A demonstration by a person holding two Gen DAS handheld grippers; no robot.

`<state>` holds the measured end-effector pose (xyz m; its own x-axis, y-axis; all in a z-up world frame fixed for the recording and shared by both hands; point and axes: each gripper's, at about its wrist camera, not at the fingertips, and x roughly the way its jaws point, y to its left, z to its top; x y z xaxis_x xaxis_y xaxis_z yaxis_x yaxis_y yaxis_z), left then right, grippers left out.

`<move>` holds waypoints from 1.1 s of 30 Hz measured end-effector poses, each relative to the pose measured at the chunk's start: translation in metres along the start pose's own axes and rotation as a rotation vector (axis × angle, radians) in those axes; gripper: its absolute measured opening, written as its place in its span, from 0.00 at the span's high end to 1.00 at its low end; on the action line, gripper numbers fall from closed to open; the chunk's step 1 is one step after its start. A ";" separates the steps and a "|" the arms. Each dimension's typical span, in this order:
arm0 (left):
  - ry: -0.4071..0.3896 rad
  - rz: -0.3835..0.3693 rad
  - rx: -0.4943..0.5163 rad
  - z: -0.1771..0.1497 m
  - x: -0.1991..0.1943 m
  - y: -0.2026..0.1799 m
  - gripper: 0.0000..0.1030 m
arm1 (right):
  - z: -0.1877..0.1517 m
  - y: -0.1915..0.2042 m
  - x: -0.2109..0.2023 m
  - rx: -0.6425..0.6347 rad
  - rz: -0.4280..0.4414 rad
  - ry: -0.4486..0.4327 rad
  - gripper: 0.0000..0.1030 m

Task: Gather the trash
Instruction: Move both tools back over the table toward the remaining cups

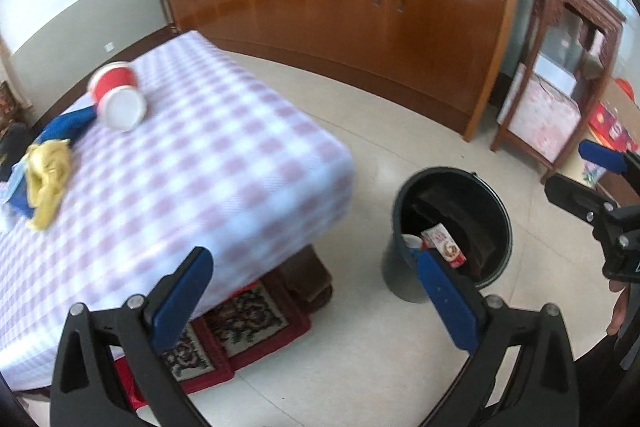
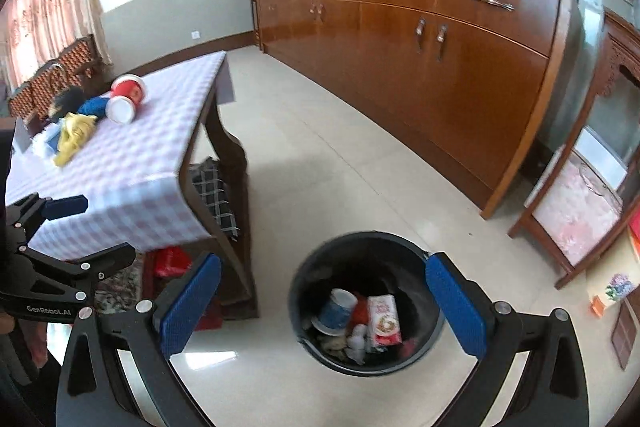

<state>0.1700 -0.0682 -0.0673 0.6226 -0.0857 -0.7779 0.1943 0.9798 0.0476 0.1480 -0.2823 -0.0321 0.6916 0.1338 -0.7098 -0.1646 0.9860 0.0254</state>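
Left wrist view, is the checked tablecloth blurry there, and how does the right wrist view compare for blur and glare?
Left wrist view: the lilac-and-white checked tablecloth and the tipped red-and-white paper cup are smeared, while the curved brown wooden sideboard looks sharper. Right wrist view: the round black trash bin is fairly crisp, the glossy pale floor tiles carry soft glare, and fisheye distortion bends the sideboard.

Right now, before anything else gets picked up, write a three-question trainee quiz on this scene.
1. True or false: the red paper cup stands upright on the checked tablecloth.
2. Which one lies in the black bin? A) yellow cloth B) red-and-white carton C) nothing
3. Fill in: both the left hand-held gripper and the right hand-held gripper are ____ and hold nothing.

Key: 1 false, it lies on its side; 2 B, the carton; 3 open.
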 end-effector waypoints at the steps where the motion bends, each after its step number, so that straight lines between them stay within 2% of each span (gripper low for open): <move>1: -0.009 0.012 -0.009 -0.001 -0.004 0.007 0.00 | 0.004 0.006 0.000 0.001 0.018 -0.006 0.00; 8: -0.075 0.090 -0.099 -0.010 -0.031 0.058 0.01 | 0.021 0.054 -0.002 -0.043 0.086 -0.040 0.00; 12: -0.091 0.135 -0.165 -0.019 -0.042 0.095 0.08 | 0.034 0.082 0.001 -0.056 0.140 -0.051 0.00; 15: -0.107 0.174 -0.212 -0.025 -0.050 0.124 0.08 | 0.041 0.106 0.006 -0.082 0.172 -0.060 0.00; 21: -0.109 0.249 -0.294 -0.041 -0.061 0.179 0.08 | 0.059 0.157 0.022 -0.136 0.189 -0.019 0.00; 29: -0.111 0.305 -0.399 -0.058 -0.066 0.243 0.08 | 0.081 0.214 0.040 -0.185 0.245 -0.021 0.00; 33: -0.113 0.315 -0.417 -0.060 -0.063 0.263 0.16 | 0.091 0.233 0.047 -0.213 0.261 -0.022 0.00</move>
<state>0.1360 0.2061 -0.0434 0.6845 0.2282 -0.6924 -0.3185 0.9479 -0.0025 0.2064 -0.0375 0.0043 0.6215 0.3834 -0.6832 -0.4798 0.8757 0.0549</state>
